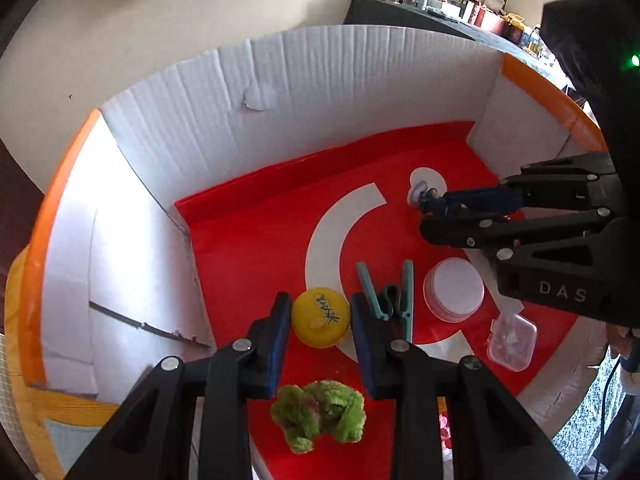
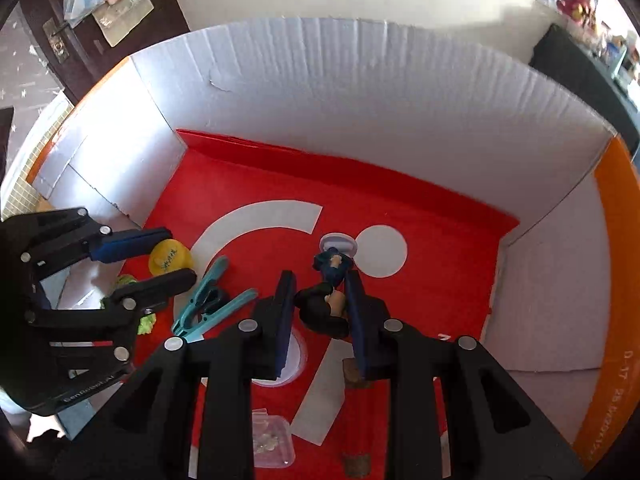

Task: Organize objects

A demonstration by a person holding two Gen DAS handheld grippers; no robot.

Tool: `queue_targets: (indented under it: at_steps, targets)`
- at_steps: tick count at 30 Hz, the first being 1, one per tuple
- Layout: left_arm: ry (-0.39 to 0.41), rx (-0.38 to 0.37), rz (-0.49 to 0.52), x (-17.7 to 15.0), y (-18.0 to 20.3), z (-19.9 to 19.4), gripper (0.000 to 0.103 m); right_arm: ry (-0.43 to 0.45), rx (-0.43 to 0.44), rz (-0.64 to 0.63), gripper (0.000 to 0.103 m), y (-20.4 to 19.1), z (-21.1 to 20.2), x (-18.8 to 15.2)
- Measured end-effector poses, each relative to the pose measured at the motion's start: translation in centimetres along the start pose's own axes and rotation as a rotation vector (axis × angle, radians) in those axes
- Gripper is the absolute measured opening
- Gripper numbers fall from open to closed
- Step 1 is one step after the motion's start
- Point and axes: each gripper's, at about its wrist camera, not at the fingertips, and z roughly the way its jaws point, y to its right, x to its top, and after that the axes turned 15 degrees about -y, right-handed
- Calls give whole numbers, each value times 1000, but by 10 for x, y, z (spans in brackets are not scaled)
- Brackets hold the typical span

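I work inside a white cardboard box [image 1: 320, 92] with a red floor. My left gripper [image 1: 320, 316] is open with its fingers either side of a yellow round lid [image 1: 320, 317], which also shows in the right wrist view [image 2: 169, 261]. My right gripper [image 2: 320, 304] is open around a small dark-haired figurine in blue [image 2: 330, 280] that leans on its white round base [image 2: 338, 243]. From the left wrist view the right gripper [image 1: 460, 210] reaches in from the right with the figurine [image 1: 436, 200] between its fingers.
A teal clothes peg [image 1: 390, 300] lies right of the yellow lid. A white round container [image 1: 454, 290], a clear plastic box [image 1: 512, 340] and a green fuzzy clump [image 1: 318, 414] lie near the front. Box walls [image 2: 360, 100] close in on three sides.
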Motion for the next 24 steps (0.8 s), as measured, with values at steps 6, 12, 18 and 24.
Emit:
queue_targets:
  at_steps: [6,12,18,24]
  targets:
    - [-11,-5,-5,-2,2,2,31,-21,5,15,24,7,3,-2]
    - [-11,-11,-14,-5,3,2,32,-32,-5,10,24,9,2,-6]
    - [-10,-14,-16,-7,5,0,32,-33,-13,5,24,7,1,-9]
    - [-10,-15,-17,-9,6,-2,32,-31,-13,6,24,1,2,-10]
